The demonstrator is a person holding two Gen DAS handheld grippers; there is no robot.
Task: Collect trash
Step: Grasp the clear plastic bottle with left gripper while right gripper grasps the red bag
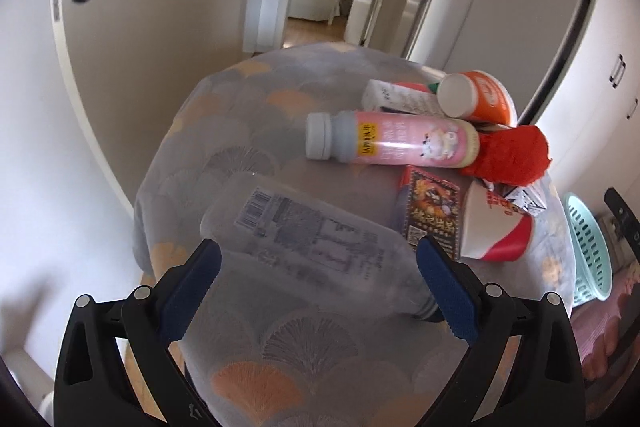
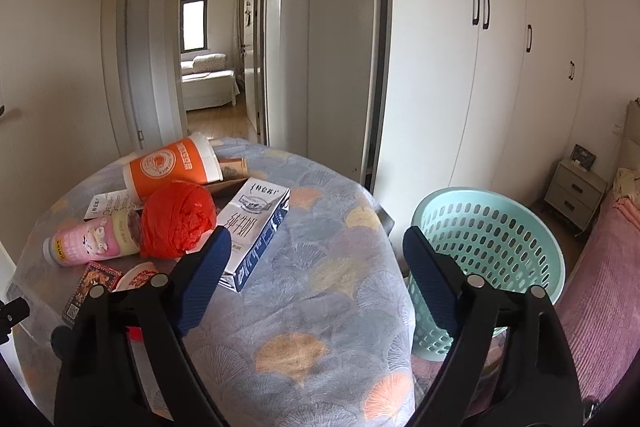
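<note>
The left gripper (image 1: 318, 263) has its blue pads spread wide on either side of a clear bottle (image 1: 320, 247); the bottle lies on the table (image 1: 248, 115) with its long axis running crosswise between the pads, cap toward the right pad, and whether either pad touches it cannot be told. The right gripper (image 2: 316, 263) is open and empty over bare cloth, a milk carton (image 2: 256, 231) just off its left pad and the basket (image 2: 488, 239) past its right
</note>
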